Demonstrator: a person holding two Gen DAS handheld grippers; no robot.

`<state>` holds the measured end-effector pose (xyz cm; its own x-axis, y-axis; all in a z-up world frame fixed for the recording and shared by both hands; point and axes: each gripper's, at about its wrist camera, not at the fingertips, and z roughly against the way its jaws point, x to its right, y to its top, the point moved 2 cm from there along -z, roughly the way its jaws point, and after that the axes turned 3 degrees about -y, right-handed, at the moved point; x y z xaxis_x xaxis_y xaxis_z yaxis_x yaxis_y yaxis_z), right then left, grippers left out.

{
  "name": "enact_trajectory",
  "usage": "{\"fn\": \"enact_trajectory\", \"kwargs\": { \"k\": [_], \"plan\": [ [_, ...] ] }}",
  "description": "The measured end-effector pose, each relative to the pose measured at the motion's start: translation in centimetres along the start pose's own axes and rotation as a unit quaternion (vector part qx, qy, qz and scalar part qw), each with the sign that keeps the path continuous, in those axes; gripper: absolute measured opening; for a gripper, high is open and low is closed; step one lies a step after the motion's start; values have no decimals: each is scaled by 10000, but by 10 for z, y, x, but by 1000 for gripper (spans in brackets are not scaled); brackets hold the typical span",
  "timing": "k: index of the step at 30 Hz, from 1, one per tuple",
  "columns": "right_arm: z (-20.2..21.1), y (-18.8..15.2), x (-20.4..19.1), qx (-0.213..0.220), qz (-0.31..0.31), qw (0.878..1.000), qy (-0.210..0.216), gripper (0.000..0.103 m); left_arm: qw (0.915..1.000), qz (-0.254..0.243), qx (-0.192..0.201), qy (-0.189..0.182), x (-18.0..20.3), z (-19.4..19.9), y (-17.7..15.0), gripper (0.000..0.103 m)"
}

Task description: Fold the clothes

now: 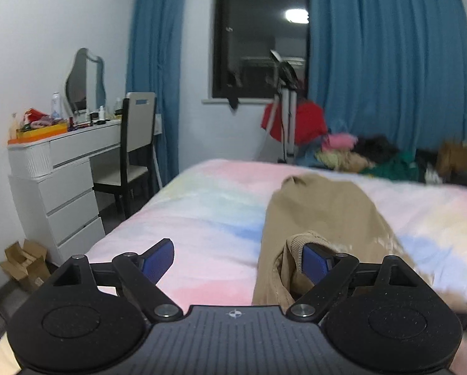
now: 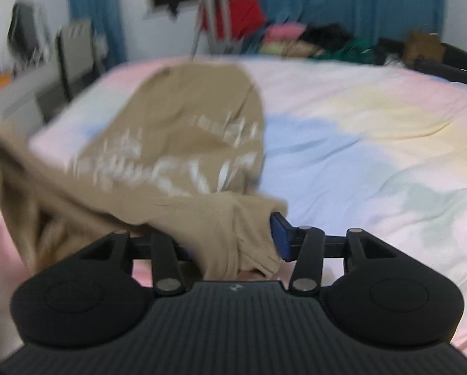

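While the left gripper (image 1: 236, 261) gapes wide, the right gripper (image 2: 233, 237) clamps the tan shirt (image 2: 183, 143)

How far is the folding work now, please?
Early stage. Done: the tan shirt lies on the bed. In hand: the right gripper has shirt cloth across its fingers; the left gripper is open at another edge. Left: no neat fold yet; the clothes pile waits.

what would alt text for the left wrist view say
The left hand-held gripper is open, one blue finger tucked into a tan garment lying on a pastel bedsheet. Behind are a white dresser, blue curtains and a dark window.
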<state>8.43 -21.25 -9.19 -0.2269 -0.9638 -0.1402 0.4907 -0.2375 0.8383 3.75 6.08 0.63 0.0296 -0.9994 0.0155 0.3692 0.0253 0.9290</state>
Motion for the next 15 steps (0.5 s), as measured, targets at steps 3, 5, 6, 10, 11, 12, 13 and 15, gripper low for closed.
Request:
{"fn": "enact_trajectory", "kwargs": {
  "k": [3, 5, 6, 10, 11, 12, 13, 15],
  "plan": [
    [-3, -1, 5, -70, -94, 9998, -138, 51, 9998, 158, 34, 121, -6, -3, 5, 88],
    [-4, -2, 8, -117, -156, 9995, -230, 60, 9995, 272, 10, 157, -10, -3, 7, 88],
    [-5, -3, 9, -141, -187, 9993, -276, 60, 9994, 322, 6, 153, -13, -3, 8, 88],
    [-9, -4, 15, -235, -312, 9982, -460, 60, 9995, 321, -50, -11, -15, -5, 6, 89],
    [-8, -4, 17, -209, -354, 9979, -498, 60, 9996, 272, -76, -43, -13, -7, 4, 89],
    [-4, -2, 19, -31, -430, 9978, -512, 60, 9997, 199, -104, -48, -10, -9, 1, 89],
    [1, 0, 21, 147, -505, 9972, -526, 60, 9998, 125, -132, -53, -6, -11, -1, 90],
    [11, 4, 25, 503, -655, 9951, -552, 60, 9997, -110, -233, -21, 3, -16, -7, 90]
  ]
}}
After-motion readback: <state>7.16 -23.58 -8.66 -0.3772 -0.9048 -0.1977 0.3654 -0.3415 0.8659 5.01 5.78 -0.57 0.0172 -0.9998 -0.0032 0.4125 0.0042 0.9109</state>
